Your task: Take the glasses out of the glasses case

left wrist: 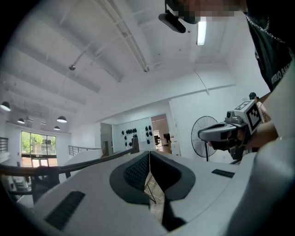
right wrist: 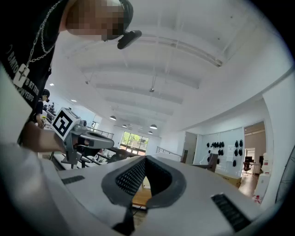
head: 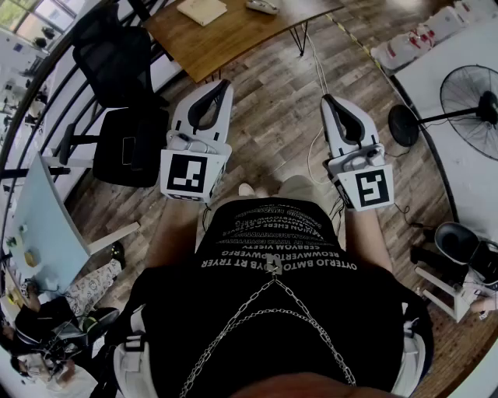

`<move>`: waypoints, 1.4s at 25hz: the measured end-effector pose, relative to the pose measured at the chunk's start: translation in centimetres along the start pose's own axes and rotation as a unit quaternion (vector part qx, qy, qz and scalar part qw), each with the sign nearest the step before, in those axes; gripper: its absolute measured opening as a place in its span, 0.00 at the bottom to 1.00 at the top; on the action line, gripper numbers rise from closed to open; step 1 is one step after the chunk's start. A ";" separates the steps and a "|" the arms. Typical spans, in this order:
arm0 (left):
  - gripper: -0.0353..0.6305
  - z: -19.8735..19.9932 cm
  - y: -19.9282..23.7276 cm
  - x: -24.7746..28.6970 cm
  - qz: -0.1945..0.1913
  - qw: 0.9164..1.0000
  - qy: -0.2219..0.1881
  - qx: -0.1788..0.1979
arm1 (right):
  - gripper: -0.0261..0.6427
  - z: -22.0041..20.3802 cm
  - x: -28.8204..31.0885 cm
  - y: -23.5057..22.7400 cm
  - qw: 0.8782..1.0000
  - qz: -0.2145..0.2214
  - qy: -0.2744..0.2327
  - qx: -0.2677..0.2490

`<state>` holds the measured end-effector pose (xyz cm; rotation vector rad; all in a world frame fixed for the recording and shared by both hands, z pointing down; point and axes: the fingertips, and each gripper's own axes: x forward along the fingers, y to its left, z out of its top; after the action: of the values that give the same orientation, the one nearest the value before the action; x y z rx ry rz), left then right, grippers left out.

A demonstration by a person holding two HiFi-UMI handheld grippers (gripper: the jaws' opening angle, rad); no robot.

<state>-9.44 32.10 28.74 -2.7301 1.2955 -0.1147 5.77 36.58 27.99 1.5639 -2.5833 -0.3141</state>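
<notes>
I hold both grippers level at waist height over the wooden floor, with nothing in them. In the head view my left gripper has its jaws together, and so does my right gripper. The left gripper view shows the pads meeting at the tip of my left gripper, with the right gripper beside it. In the right gripper view my right gripper is shut too. A small pale object, perhaps the glasses case, lies on the far wooden table, well beyond both grippers. No glasses are visible.
A tan pad lies on the same table. A black office chair stands at the left and a standing fan at the right by a white surface. A pale blue board leans at lower left.
</notes>
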 end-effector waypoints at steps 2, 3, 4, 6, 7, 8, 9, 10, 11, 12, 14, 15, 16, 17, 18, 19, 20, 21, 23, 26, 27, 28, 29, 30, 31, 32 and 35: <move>0.10 -0.4 -0.4 0.2 -0.005 1.000 0.002 0.007 | 0.06 -0.6 -0.3 -0.1 1.000 -0.004 0.004 0.006; 0.10 -0.7 -0.5 0.2 -0.006 1.000 0.004 0.008 | 0.06 -0.9 -0.5 -0.1 1.000 -0.006 0.008 0.009; 0.10 -1.0 -0.7 0.2 -0.005 1.000 0.006 0.005 | 0.06 -1.2 -0.8 -0.2 1.000 -0.008 0.012 0.011; 0.10 -1.5 -0.9 0.2 -0.004 1.000 0.013 -0.004 | 0.06 -1.8 -1.2 -0.4 1.000 -0.012 0.020 0.017; 0.10 -1.8 -0.9 0.4 -0.005 1.000 0.017 -0.008 | 0.06 -1.9 -1.2 -0.6 1.000 -0.014 0.020 0.020; 0.10 -2.0 -1.0 0.6 -0.006 1.000 0.021 -0.008 | 0.06 -2.0 -1.1 -0.8 0.999 -0.015 0.018 0.024; 0.10 -2.2 -1.1 0.9 -0.006 1.000 0.024 -0.008 | 0.06 -2.1 -1.0 -1.1 0.999 -0.015 0.015 0.028; 0.10 -2.4 -1.2 1.2 -0.006 1.000 0.027 -0.007 | 0.06 -2.3 -0.9 -1.4 0.999 -0.015 0.011 0.033; 0.10 -2.6 -1.3 1.4 -0.006 0.999 0.030 -0.007 | 0.06 -2.6 -0.7 -1.6 0.999 -0.015 0.009 0.039; 0.10 -2.8 -1.2 1.6 -0.006 0.999 0.033 -0.008 | 0.06 -2.8 -0.4 -1.8 0.999 -0.013 0.007 0.043; 0.10 -3.2 -0.8 2.0 -0.004 0.999 0.040 -0.012 | 0.06 -3.0 0.4 -1.9 0.999 -0.008 0.004 0.044; 0.10 -3.3 -0.4 2.2 -0.002 0.999 0.043 -0.013 | 0.06 -3.1 1.0 -1.9 0.999 -0.005 0.003 0.041; 0.10 -3.5 0.0 2.5 0.000 0.999 0.045 -0.013 | 0.06 -3.3 1.4 -1.9 0.999 -0.003 0.004 0.037; 0.10 -3.6 0.3 2.8 0.002 0.999 0.047 -0.013 | 0.06 -3.6 1.9 -2.0 0.999 0.000 0.005 0.035; 0.10 -3.7 0.6 3.1 0.005 0.999 0.048 -0.013 | 0.07 -3.9 2.5 -2.1 0.999 0.005 0.006 0.034; 0.10 -3.9 0.8 3.5 0.007 0.999 0.050 -0.014 | 0.07 -4.1 3.0 -2.2 0.999 0.012 0.006 0.035; 0.10 -4.1 1.0 3.8 0.009 0.998 0.053 -0.016 | 0.07 -4.4 3.6 -2.3 0.999 0.019 0.008 0.036; 0.10 -4.3 1.2 4.2 0.011 0.998 0.057 -0.018 | 0.11 -4.7 4.2 -2.5 0.999 0.025 0.012 0.037; 0.10 -5.0 1.6 5.2 0.012 0.998 0.066 -0.018 | 0.13 -5.3 5.3 -3.0 0.999 0.031 0.019 0.039; 0.10 -5.8 2.8 6.7 0.013 0.997 0.076 -0.024 | 0.13 -5.8 7.2 -3.9 0.998 0.036 0.023 0.041; 0.10 -6.0 3.3 7.2 0.014 0.997 0.078 -0.026 | 0.14 -6.0 7.9 -4.1 0.998 0.039 0.024 0.041; 0.10 -6.1 3.7 7.7 0.016 0.996 0.079 -0.028 | 0.15 -6.0 8.6 -4.3 0.998 0.043 0.025 0.040; 0.10 -6.1 4.2 8.2 0.018 0.996 0.079 -0.029 | 0.16 -6.1 9.2 -4.5 0.998 0.047 0.024 0.037; 0.10 -6.2 4.6 8.7 0.020 0.996 0.080 -0.029 | 0.17 -6.1 9.8 -4.7 0.998 0.049 0.023 0.035; 0.10 -6.4 4.9 9.3 0.021 0.996 0.080 -0.029 | 0.17 -6.2 10.3 -5.0 0.998 0.051 0.023 0.033; 0.10 -6.5 5.2 9.8 0.022 0.996 0.082 -0.030 | 0.18 -6.4 10.8 -5.3 0.998 0.052 0.024 0.034; 0.10 -7.2 6.0 11.0 0.024 0.995 0.088 -0.032 | 0.21 -7.1 12.1 -6.2 0.997 0.057 0.030 0.045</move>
<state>-7.93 19.26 35.23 -2.7935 1.4324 -0.3231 6.88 22.21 33.31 1.4219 -2.6592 -0.1408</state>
